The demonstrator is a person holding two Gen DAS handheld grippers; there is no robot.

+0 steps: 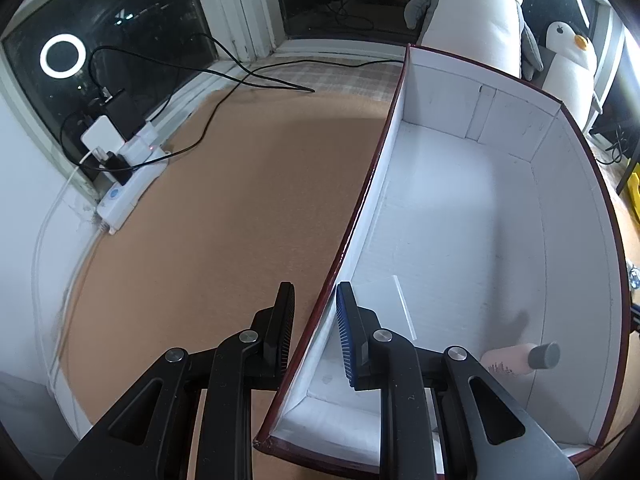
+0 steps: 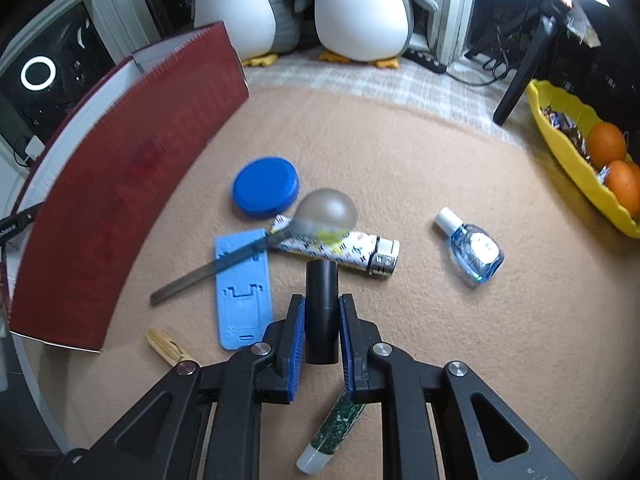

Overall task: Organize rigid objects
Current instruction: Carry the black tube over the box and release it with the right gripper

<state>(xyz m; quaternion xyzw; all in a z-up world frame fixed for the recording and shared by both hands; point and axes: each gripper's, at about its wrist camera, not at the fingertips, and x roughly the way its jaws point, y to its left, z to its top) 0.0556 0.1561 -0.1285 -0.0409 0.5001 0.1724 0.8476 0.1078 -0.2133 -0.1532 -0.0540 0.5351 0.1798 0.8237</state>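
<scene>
Right now the right tongs (image 2: 322,322) are clamped around a black cylinder (image 2: 322,304), blue pads pressed to both its sides, the tube standing up between them above the tan table (image 2: 440,360). Spread beneath: a blue phone stand (image 2: 242,300) lying flat, a metal spoon (image 2: 256,246) resting across its top corner, bowl propped on a patterned lighter (image 2: 344,252). Just behind those sits a round blue lid (image 2: 266,191); well off to the right lies a small clear blue bottle (image 2: 474,252). A wooden clothespin (image 2: 168,348) lies near the box corner, and a green speckled tube (image 2: 332,436) pokes out under the right pad. Over on the other side, the left tongs (image 1: 316,312) pinch the near wall of the red cardboard box (image 1: 360,208), one pad outside, the blue one inside the white interior. Inside that box (image 2: 120,184), down in the near right corner, a pink bottle with a grey cap (image 1: 520,360) lies on its side. A yellow fruit bowl (image 2: 568,160) holds oranges at the far right edge.
</scene>
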